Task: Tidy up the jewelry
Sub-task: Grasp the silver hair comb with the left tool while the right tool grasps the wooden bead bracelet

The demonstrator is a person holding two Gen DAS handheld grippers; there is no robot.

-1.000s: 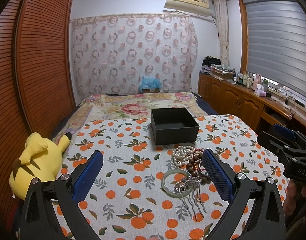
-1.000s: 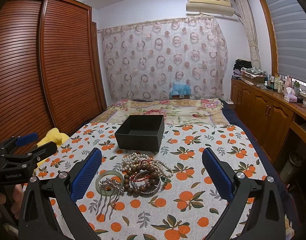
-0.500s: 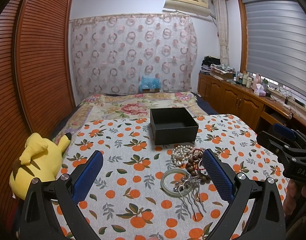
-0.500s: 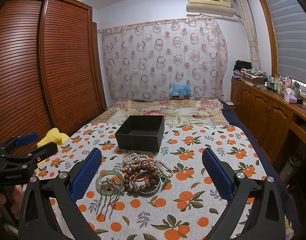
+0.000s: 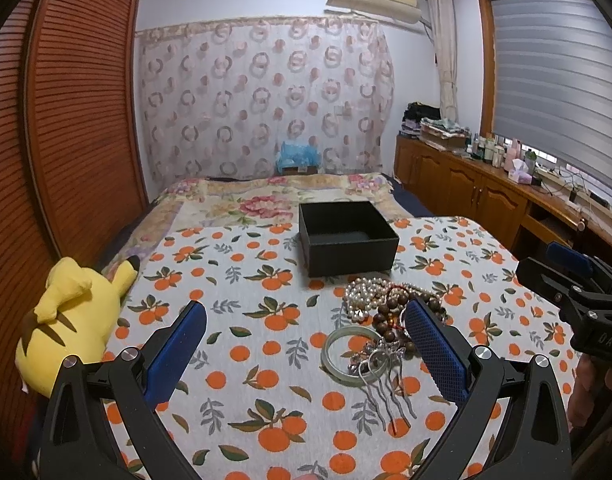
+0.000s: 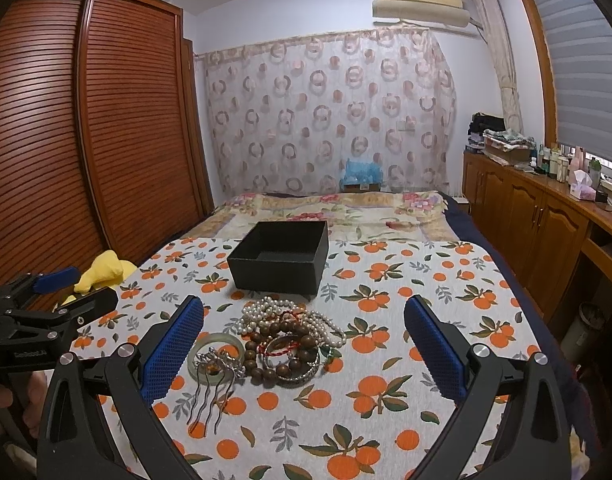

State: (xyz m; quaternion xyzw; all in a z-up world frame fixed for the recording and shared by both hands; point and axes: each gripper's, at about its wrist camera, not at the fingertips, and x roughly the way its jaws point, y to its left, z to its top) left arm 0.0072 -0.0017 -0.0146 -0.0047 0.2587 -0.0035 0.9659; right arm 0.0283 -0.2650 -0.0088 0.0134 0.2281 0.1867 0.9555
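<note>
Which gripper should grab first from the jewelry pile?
Right, probably. The right gripper has the jewelry pile centred between its open jaws; for the left gripper the pile sits off by its right jaw. The black box lies straight ahead.

Support surface: table covered by an orange-print cloth (image 6: 445, 280). Black open-top box (image 6: 280, 258) sits at 12 o'clock; just beside it at 6 o'clock lies a jewelry pile: pearl strand (image 6: 266, 312), wooden bead bracelet (image 6: 282, 360), pale green bangle (image 6: 214, 354) and metal hair comb (image 6: 212, 394), touching and partly overlapping. Yellow plush toy (image 5: 72, 320) lies at the cloth's 9 o'clock edge.
</note>
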